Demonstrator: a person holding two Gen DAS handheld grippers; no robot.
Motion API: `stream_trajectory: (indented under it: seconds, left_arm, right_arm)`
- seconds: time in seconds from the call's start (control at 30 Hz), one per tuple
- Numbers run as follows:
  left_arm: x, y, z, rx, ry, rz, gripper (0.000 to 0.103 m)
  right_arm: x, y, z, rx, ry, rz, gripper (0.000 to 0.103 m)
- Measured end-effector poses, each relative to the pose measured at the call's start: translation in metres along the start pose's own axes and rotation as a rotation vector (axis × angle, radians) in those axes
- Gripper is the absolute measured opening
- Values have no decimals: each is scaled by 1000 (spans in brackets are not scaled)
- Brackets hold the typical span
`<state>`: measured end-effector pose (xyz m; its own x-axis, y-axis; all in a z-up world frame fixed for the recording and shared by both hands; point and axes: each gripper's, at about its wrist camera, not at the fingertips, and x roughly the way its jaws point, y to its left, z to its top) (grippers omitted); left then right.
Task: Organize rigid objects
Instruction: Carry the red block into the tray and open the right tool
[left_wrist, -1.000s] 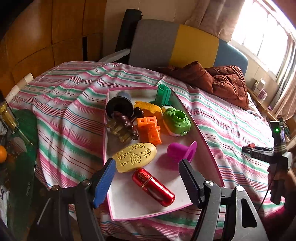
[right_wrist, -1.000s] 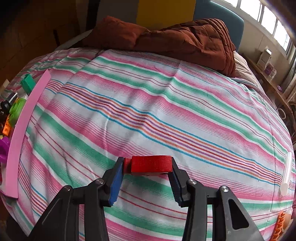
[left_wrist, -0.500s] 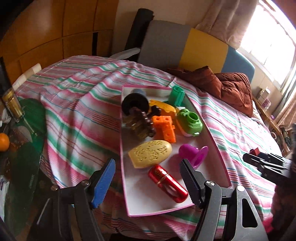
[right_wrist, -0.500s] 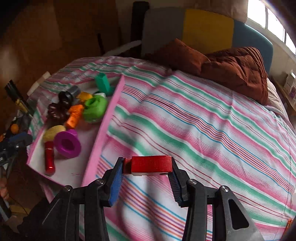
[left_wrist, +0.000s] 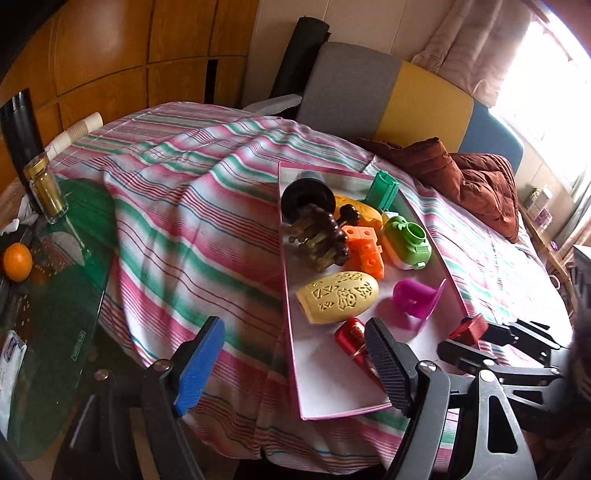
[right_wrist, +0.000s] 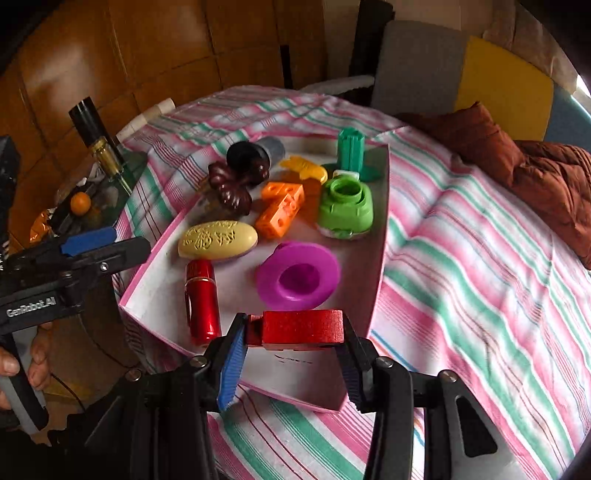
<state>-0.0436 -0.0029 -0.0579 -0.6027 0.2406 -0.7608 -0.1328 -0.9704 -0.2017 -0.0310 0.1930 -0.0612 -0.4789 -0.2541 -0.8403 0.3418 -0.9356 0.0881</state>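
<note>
From my left camera, my left gripper (left_wrist: 291, 363) has just been spreading wider and holds nothing, hanging by the near left corner of the pink tray (left_wrist: 325, 384). From my right camera, my right gripper (right_wrist: 291, 363) pinches a red block (right_wrist: 301, 328) over the tray's near end, just beside the purple cup (right_wrist: 297, 275).

Red metal block (right_wrist: 301, 328), matte and speckled, held level between gripper pads above near end of pink-walled white tray (right_wrist: 380, 236). In tray: glossy red cylinder (right_wrist: 201, 299) lying flat, yellow carved oval (right_wrist: 218, 240) beside it, magenta flanged cup (right_wrist: 297, 275) with mouth upward, orange holed blocks (right_wrist: 280, 208), green ringed piece (right_wrist: 345, 206), dark brown ridged cluster (right_wrist: 234, 184), upright teal post (right_wrist: 351, 151).
</note>
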Motion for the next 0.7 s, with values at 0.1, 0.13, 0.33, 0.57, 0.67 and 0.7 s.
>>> stream_trajectory:
  seconds: [0.1, 0.13, 0.33, 0.57, 0.67, 0.7]
  left_arm:
    - [1, 0, -1, 5, 1, 9, 79]
    - [2, 0, -1, 8, 0, 14, 79]
    - [1, -2, -2, 20, -12, 35, 84]
    - [-5, -5, -1, 27, -37, 64, 97]
    - [-8, -6, -1, 34, -49, 93, 100]
    - [-9, -7, -1, 37, -52, 103, 101]
  right_arm:
    - [12, -2, 2, 24, 30, 4, 46]
    - [17, -3, 2, 35, 43, 10, 46]
    - [30, -1, 3, 37, 64, 7, 48]
    - [31, 3, 0, 35, 60, 0, 48]
    - [24, 4, -2, 56, 27, -12, 49]
    - [21, 3, -3, 67, 11, -14, 53]
